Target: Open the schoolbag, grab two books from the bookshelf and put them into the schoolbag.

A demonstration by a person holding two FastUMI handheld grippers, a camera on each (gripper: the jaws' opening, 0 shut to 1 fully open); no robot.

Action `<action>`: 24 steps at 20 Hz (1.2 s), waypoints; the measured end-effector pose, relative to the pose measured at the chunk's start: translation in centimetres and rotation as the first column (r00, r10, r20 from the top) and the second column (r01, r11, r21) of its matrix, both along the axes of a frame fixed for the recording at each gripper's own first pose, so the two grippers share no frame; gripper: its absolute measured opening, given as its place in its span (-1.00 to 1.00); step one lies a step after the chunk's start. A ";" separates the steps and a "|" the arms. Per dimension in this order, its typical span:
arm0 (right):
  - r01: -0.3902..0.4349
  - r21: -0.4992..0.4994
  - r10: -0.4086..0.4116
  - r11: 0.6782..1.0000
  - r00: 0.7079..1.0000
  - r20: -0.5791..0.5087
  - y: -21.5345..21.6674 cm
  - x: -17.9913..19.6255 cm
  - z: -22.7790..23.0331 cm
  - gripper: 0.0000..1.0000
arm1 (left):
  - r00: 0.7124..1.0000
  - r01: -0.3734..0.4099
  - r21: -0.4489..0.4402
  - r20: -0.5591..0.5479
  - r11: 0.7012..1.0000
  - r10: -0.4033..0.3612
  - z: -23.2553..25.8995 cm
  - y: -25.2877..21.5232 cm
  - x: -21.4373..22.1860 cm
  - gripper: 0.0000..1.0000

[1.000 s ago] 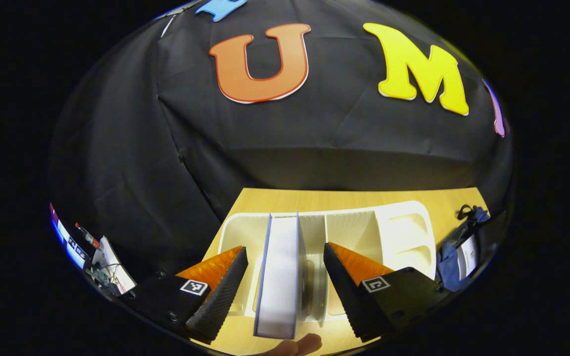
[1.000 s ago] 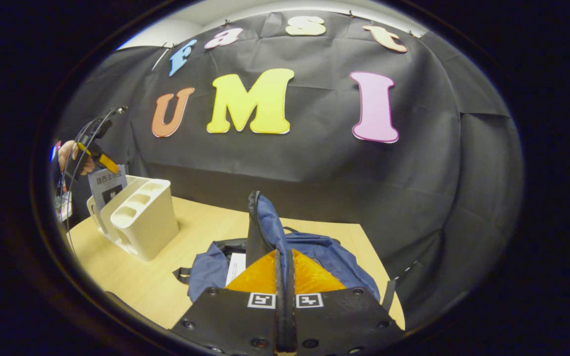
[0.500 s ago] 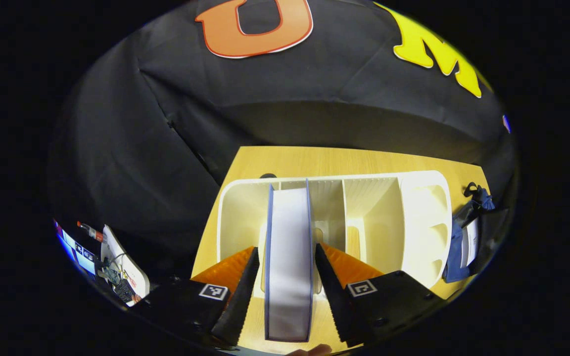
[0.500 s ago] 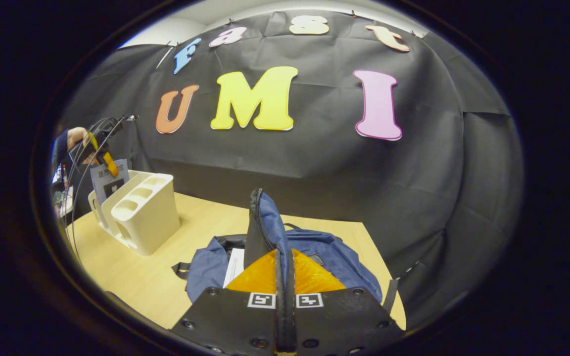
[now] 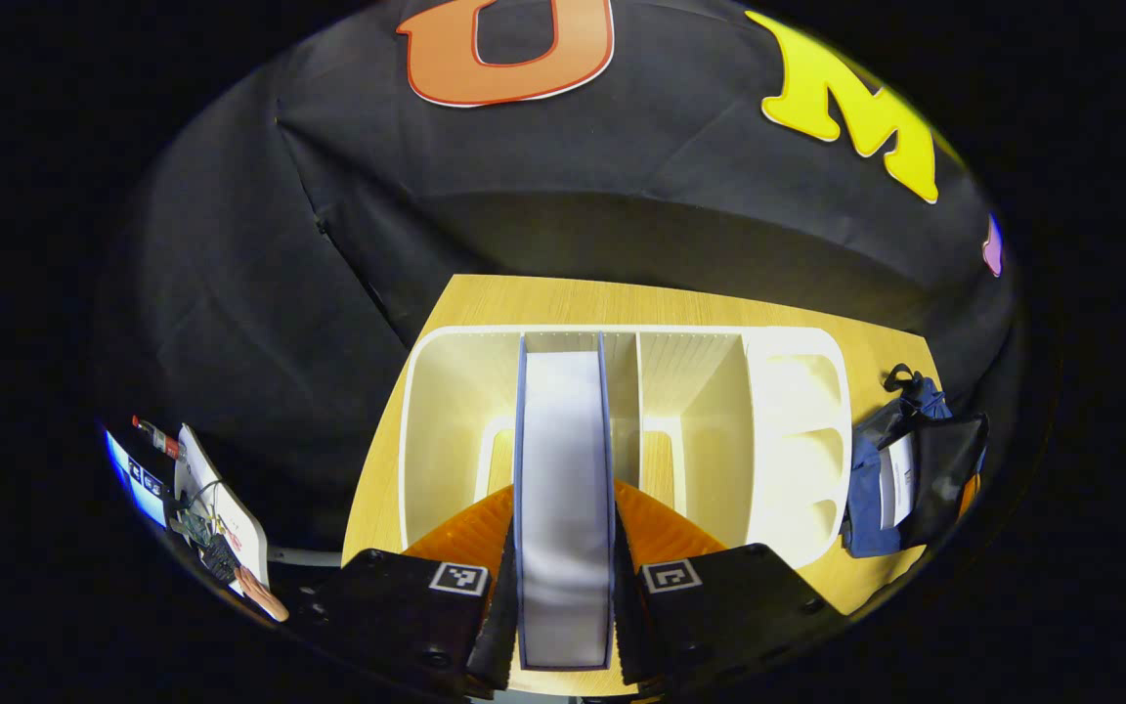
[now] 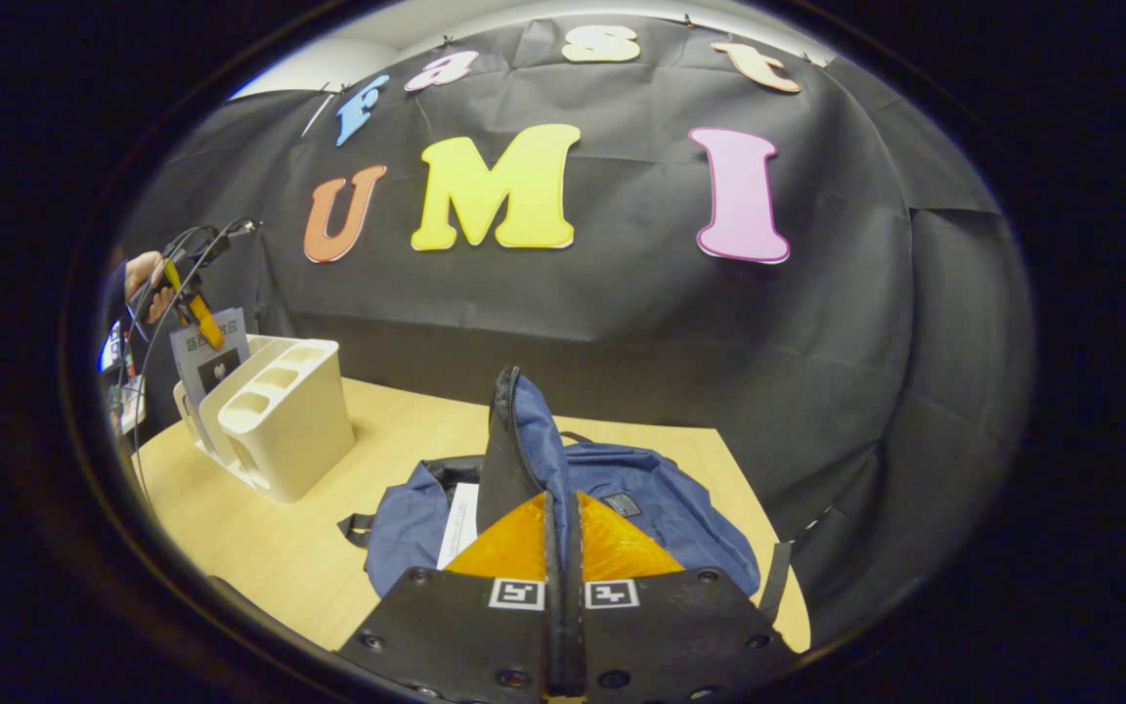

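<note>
Left gripper view: left gripper [image 5: 563,587] looks down into the cream plastic slotted bookshelf [image 5: 446,391] on the light wooden table [image 5: 485,298]. Its fingers are closed tight on both covers of the upright blue-covered book with white page edges [image 5: 563,489], which stands in a middle slot; gripping from above probably allows a straight lift. The blue fabric schoolbag [image 5: 900,469] lies at the right, beside the shelf.

Right gripper view: right gripper [image 6: 563,548], fingers pressed together, pinches the schoolbag's dark-lined zipped flap [image 6: 514,440] and holds it up, likely to keep the mouth open for loading. A white sheet, possibly a book, shows inside. The bookshelf sits far left, with the left gripper on the book above it.
</note>
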State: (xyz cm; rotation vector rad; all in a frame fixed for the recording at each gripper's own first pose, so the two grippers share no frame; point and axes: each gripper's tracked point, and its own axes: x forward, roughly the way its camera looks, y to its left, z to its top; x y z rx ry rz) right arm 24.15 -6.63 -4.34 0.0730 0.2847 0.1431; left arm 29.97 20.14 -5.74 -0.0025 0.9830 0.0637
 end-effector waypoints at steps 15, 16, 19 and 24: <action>-0.040 -0.048 0.038 0.998 0.999 -0.037 1.7 -1.0 -0.7 -1.00 | 0.971 -0.138 -0.310 0.146 0.941 0.190 0.6 1.6 -15.8 -0.15; -0.038 -0.053 0.036 0.998 0.999 -0.041 1.8 -1.0 -0.7 -0.99 | 0.965 -0.153 -0.351 0.146 0.924 0.216 0.4 1.5 -16.8 -0.15; -0.021 -0.066 0.018 0.998 0.998 -0.057 1.6 -1.0 -0.8 -1.00 | 0.952 -0.162 -0.496 0.148 0.853 0.267 0.1 0.5 -18.9 -0.16; -0.021 -0.076 0.016 0.997 0.997 -0.071 2.5 -0.9 -0.7 -0.99 | 0.933 -0.165 -0.638 0.146 0.752 0.328 -1.0 -0.7 -22.4 -0.15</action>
